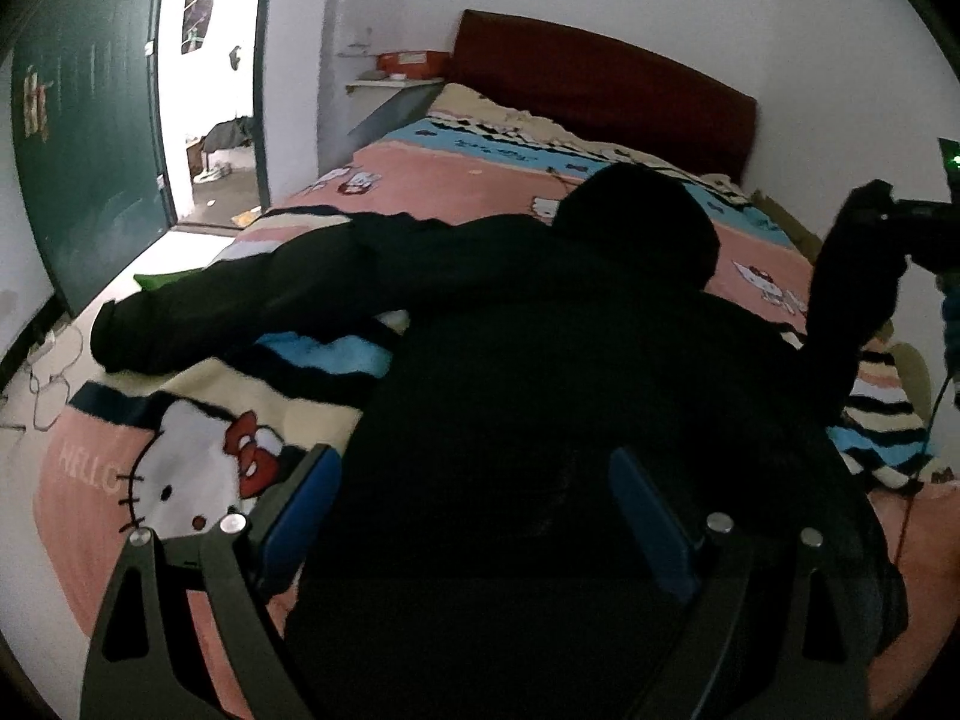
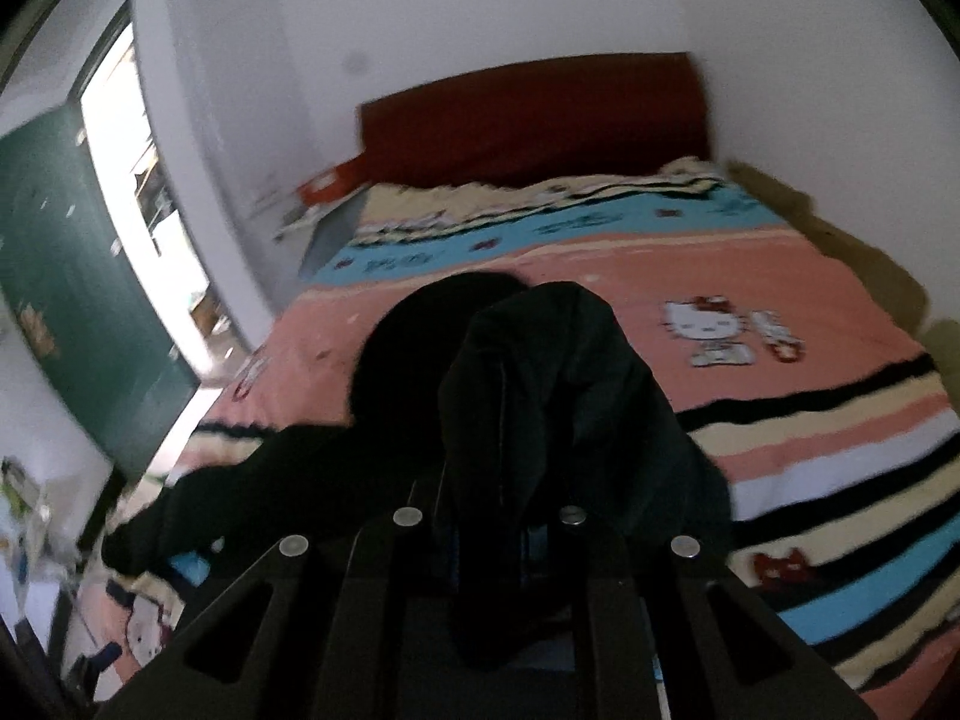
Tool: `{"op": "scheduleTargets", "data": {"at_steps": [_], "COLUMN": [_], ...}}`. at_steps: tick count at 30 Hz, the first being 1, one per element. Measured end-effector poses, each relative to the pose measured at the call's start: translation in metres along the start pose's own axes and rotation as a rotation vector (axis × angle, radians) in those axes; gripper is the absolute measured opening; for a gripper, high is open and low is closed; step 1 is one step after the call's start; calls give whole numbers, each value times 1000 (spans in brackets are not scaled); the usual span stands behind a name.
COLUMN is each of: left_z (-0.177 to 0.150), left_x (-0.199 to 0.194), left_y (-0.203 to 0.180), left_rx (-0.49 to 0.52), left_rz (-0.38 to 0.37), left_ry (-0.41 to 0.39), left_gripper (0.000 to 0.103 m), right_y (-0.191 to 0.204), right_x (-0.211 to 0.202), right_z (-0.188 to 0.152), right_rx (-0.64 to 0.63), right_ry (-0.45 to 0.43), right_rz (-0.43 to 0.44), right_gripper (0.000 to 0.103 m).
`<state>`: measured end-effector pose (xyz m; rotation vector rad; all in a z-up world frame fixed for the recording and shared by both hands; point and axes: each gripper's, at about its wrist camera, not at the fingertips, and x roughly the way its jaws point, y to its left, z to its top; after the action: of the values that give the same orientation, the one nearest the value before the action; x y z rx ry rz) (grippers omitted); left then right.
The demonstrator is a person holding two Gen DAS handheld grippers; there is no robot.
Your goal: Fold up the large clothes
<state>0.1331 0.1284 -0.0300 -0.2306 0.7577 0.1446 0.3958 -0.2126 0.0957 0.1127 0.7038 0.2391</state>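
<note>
A large black hooded garment (image 1: 510, 360) lies spread on a pink cartoon-cat bed cover (image 1: 198, 456). Its hood (image 1: 636, 222) points toward the headboard, and one sleeve (image 1: 240, 306) stretches out to the left. My left gripper (image 1: 477, 507) hovers over the garment's near part; its blue pads (image 1: 306, 498) stand wide apart, open. At the right edge of the left wrist view, my right gripper (image 1: 864, 216) holds the other sleeve raised off the bed. In the blurred right wrist view, that gripper (image 2: 489, 534) is shut on the bunched black sleeve (image 2: 558, 390), which hangs in front of the camera.
A dark red headboard (image 1: 600, 90) stands against the white wall at the far end. A small shelf with a red box (image 1: 408, 63) sits left of it. A green door (image 1: 84, 138) stands open on the left. Cables (image 1: 48, 372) lie on the floor by the bed.
</note>
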Motion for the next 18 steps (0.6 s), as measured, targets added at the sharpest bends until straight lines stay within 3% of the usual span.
{"op": "scheduleTargets", "data": {"at_steps": [9,18], "left_z": [-11,-20], "left_x": [7,16], "left_y": [41,71], "left_rx": [-74,-130], "left_rz": [21,50], "left_ry": [10,32], "left_gripper": [91,91], "right_y": [109,171], "right_x": [87,155], "right_z": [-51,-117], "right_rx": [-166,-270], "right_ry": [143,274], "right_rz": [55,36], "right_gripper": [13,13]}}
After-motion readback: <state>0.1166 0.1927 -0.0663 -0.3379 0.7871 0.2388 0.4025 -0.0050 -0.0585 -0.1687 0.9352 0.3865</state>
